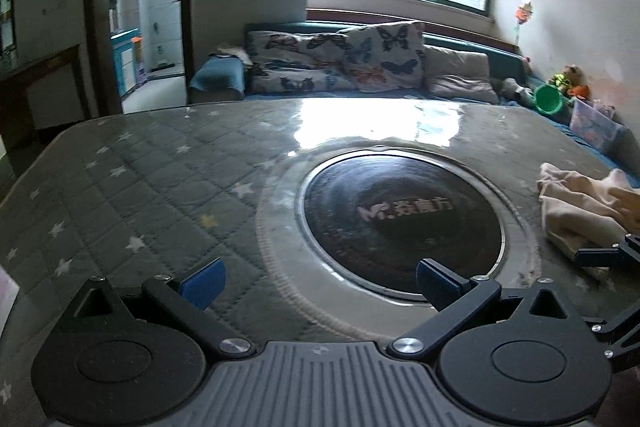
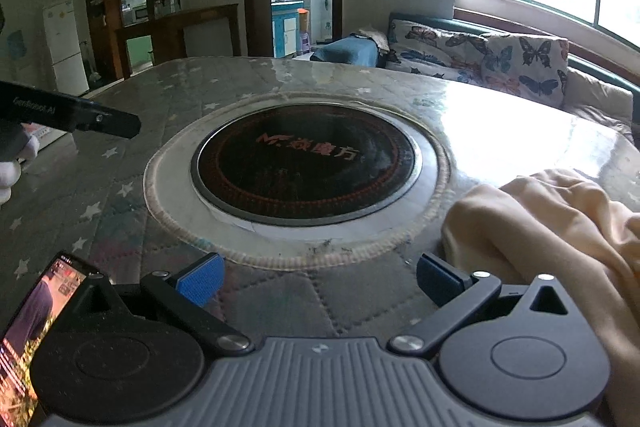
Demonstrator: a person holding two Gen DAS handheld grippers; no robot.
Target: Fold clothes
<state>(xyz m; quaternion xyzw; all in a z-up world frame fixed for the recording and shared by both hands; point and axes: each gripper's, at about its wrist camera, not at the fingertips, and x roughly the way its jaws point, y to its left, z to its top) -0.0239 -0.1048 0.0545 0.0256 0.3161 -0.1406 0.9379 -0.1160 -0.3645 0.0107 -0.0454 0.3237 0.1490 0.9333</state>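
Both grippers, left point(image 1: 320, 283) & right point(image 2: 319, 281), spread wide, empty; crumpled cream garment point(image 2: 560, 227) beside right.

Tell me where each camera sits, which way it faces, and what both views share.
Left wrist: on the left gripper, jaws open, facing across the table to the sofa and window; the right gripper's tip shows beside the cream garment.
Right wrist: on the right gripper, jaws open, facing the doorway; the left gripper and a phone show.
Shared: the round cooktop, garment, sofa.
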